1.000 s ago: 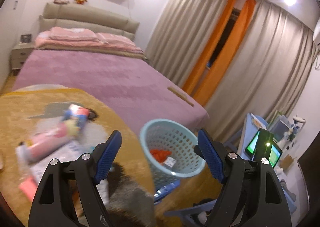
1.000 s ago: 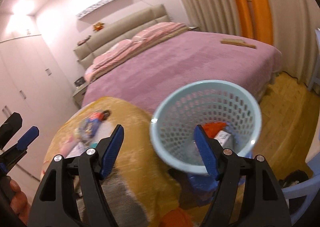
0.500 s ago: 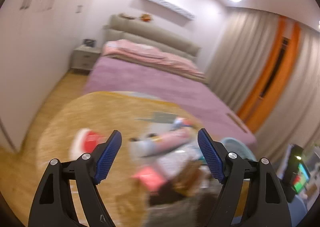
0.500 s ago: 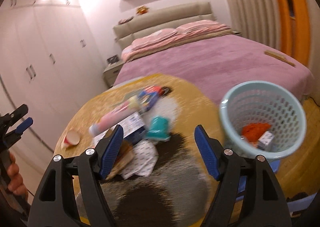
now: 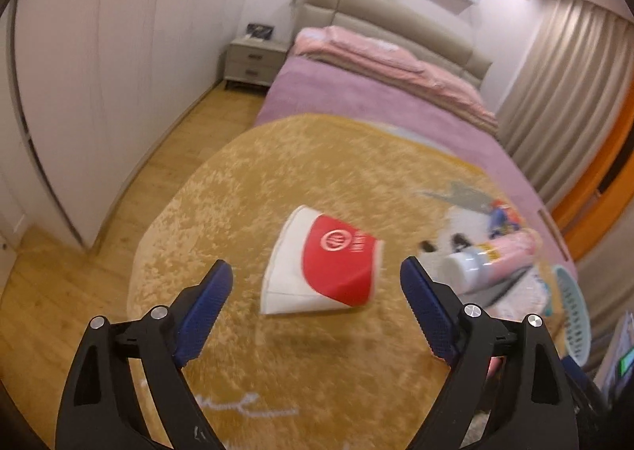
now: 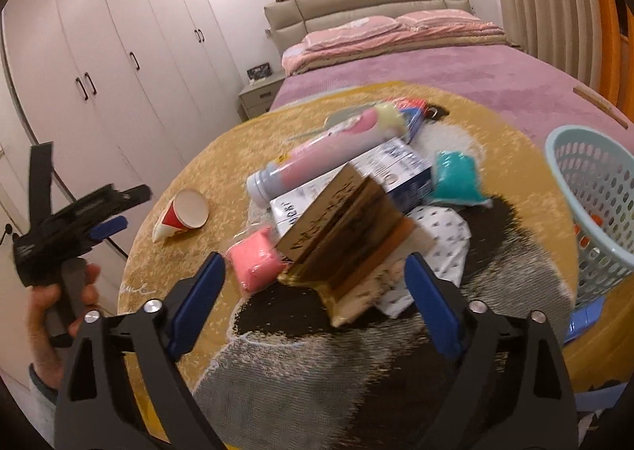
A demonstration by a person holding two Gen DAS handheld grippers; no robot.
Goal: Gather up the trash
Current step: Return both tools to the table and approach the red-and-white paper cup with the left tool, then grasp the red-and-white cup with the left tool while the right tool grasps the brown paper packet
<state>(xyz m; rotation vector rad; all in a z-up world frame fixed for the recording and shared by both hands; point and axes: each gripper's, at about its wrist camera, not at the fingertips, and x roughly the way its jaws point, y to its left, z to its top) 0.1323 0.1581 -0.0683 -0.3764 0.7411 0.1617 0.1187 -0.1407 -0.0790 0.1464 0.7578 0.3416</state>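
Nearest to us, our left gripper (image 5: 315, 279) hangs with its blue-padded fingers (image 5: 206, 307) spread wide and nothing between them. Just beyond the fingertips a red and white paper cup (image 5: 325, 261) lies on its side on the round yellow rug (image 5: 245, 180), flattened at its white end, apart from both pads. To the right of the cup, a pink bottle with a white cap (image 5: 491, 257) lies on the rug beside a white paper.

Our right gripper (image 6: 315, 279) is also spread wide and grasps nothing. Right ahead of it sits a heap of trash: a brown and gold box (image 6: 348, 228) tilted on edge, a pink packet (image 6: 253, 261) touching its left side, and a white patterned wrapper (image 6: 440, 247) under its right side. Behind the box lie a white and blue carton (image 6: 396, 172), the pink bottle across it, and a teal packet (image 6: 453, 180) to the right. The paper cup lies well to the left of the heap, near the other gripper held in our left hand (image 6: 51, 303).

At the right edge of the rug stands a light blue basket (image 6: 594, 204) with something orange visible through its holes. Farther back are the bed with a purple cover (image 6: 436, 69), a bedside table (image 6: 259, 93) and white wardrobes (image 6: 119, 53).
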